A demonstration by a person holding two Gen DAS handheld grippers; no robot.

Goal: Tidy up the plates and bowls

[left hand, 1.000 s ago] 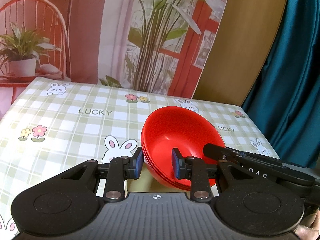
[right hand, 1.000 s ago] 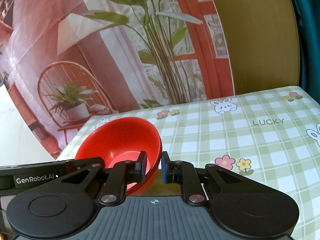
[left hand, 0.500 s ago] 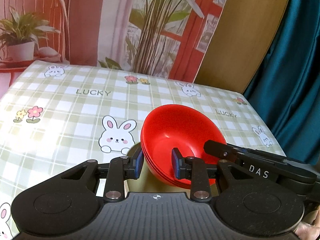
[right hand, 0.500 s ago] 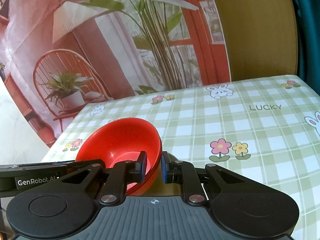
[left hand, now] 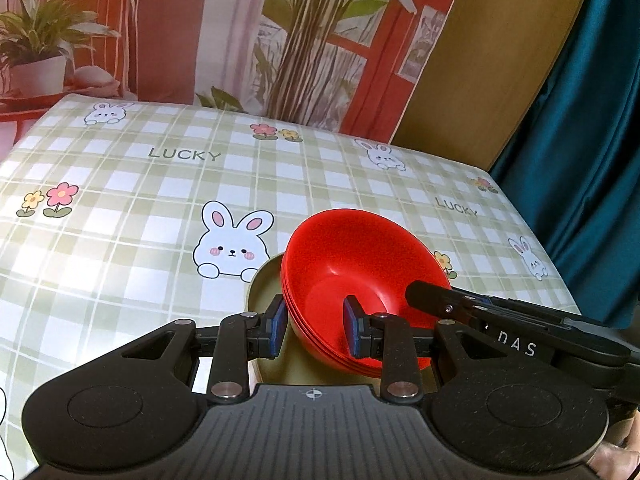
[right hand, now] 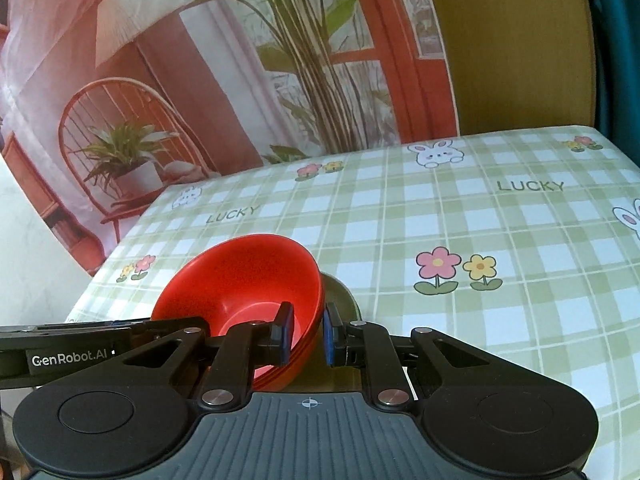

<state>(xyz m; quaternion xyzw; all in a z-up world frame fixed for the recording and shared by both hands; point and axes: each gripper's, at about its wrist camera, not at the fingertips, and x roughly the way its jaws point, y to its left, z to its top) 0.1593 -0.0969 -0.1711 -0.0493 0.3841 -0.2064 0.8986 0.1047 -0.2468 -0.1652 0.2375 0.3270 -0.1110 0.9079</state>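
Red stacked bowls (left hand: 360,264) hang tilted just above the checked tablecloth (left hand: 140,200), over an olive plate (left hand: 264,284). The left gripper (left hand: 314,330) and the right gripper (right hand: 306,334) each clamp opposite rims.

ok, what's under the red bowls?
An olive-green plate sits under the red bowls; only its edge shows beside them. Whether bowls and plate touch is hidden. Below is the checked tablecloth.
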